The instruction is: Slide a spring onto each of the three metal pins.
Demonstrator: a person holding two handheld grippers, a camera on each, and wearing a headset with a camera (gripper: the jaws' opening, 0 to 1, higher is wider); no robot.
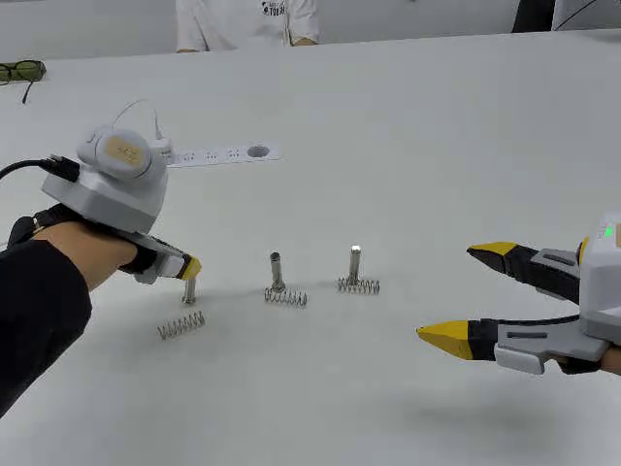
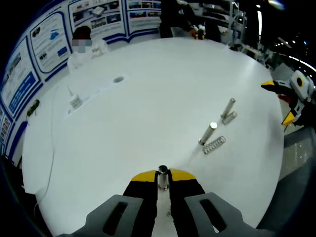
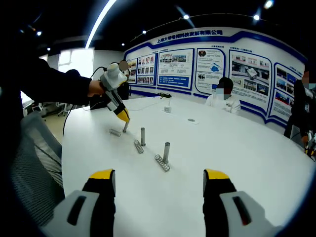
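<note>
We have the left gripper (image 1: 190,268) pinched narrow on the left pin (image 1: 189,290), which stands upright on the white table (image 1: 408,155). The left spring (image 1: 181,325) lies flat just beside that pin. The middle pin (image 1: 277,271) and right pin (image 1: 355,263) stand upright, with the middle spring (image 1: 286,297) and right spring (image 1: 359,285) lying at their bases. The right gripper (image 1: 450,291) hovers well apart, jaws wide.

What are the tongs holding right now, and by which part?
The left tongs are clamped on the leftmost metal pin, gripping it by its upper end. The right tongs are open and hold nothing.
</note>
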